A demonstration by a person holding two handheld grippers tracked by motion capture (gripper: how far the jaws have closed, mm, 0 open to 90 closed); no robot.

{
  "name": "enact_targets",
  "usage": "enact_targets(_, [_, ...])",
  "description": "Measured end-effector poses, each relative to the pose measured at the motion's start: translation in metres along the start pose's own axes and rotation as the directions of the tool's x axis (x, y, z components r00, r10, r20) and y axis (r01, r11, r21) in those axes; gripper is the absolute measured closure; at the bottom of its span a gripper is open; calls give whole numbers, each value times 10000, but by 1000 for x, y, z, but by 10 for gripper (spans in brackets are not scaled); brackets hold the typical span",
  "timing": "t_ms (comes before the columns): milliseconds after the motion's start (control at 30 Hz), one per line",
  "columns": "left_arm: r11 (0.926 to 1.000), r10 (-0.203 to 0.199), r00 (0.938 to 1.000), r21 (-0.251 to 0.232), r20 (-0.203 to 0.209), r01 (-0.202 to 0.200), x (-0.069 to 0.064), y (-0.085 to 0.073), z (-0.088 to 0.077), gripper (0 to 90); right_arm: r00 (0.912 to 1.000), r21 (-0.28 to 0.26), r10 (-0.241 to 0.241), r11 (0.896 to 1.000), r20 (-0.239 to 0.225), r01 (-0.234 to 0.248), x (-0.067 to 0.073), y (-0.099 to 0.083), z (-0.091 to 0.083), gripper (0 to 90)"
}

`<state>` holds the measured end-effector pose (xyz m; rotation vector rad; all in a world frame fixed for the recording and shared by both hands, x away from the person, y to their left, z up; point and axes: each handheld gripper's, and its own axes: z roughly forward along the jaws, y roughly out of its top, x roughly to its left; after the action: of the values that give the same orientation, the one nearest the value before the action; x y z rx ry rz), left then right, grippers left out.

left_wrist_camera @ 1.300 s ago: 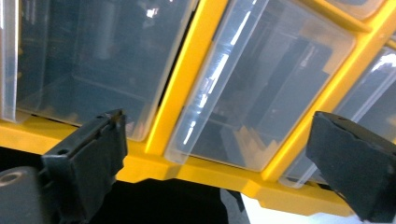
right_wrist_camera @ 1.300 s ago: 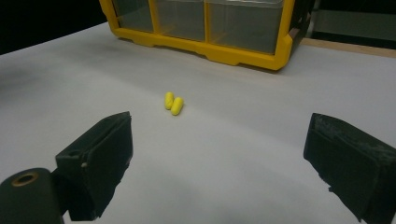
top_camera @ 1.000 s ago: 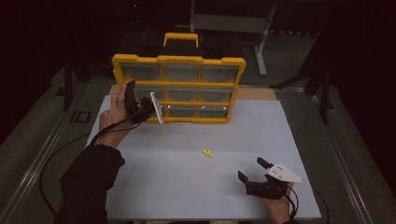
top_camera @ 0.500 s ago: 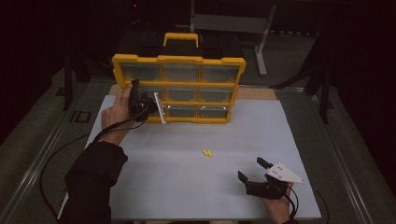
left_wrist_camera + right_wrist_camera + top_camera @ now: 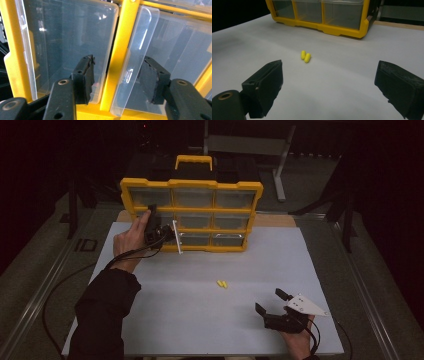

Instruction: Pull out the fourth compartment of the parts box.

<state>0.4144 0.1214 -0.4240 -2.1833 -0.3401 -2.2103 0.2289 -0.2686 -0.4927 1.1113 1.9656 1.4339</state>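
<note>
Closing in, left hand-held gripper [image 5: 113,82] jaws are narrowing round organizer's [image 5: 192,185] clear drawer tab [image 5: 133,62], prob. not pinching yet; right hand-held gripper [image 5: 332,87] is resting wide on table [image 5: 310,265].

The organizer [image 5: 191,215] is a yellow-framed case with clear drawers in three rows, standing upright at the far edge of the mat [image 5: 200,320], black-and-yellow handle on top. Its bottom-left drawer [image 5: 135,65] sits pulled out from the frame, its clear front tilted.
</note>
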Motion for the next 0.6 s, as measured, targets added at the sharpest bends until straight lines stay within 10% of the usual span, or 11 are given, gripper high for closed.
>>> enact_targets(267, [9973,712,9959,-114,-552,-720,-7,-2,-1,549,10000,0,-5,10000,32,5,0,0,0,79])
enact_targets(600, [9984,571,9965,82,-612,-567,-8,-4,-1,541,10000,-9,15,10000,41,-15,-1,0,-1,79])
